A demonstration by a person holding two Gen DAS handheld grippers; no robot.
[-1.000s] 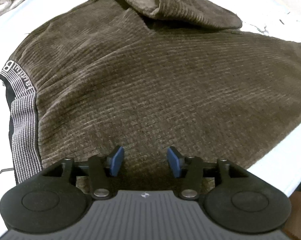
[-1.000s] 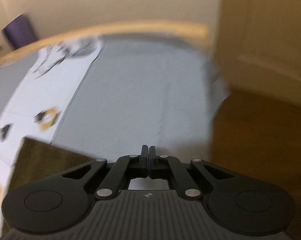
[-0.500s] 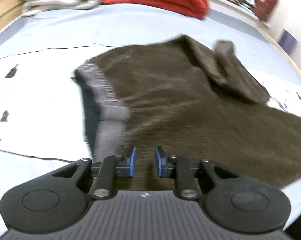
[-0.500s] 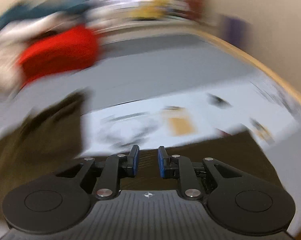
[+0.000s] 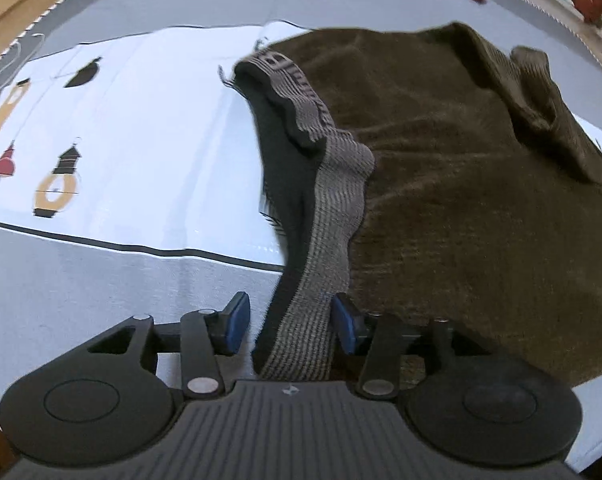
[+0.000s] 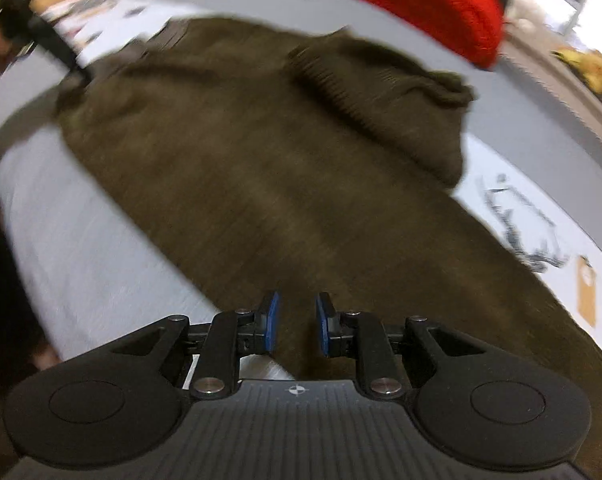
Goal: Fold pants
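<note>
Two tools (image 5: pixel 287 328) (image 6: pixel 293 328) open, one pants (image 5: pixel 461 200).

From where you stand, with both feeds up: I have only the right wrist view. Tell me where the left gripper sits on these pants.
Observer: The left gripper straddles the grey striped waistband, jaws open, nothing clamped.
Operator: Describe that waistband's lay.
Observer: It is rumpled, with the black lining turned out beside it.
Operator: Report what lies left of it.
Observer: A white printed cloth with lantern drawings, on the grey table cover.
</note>
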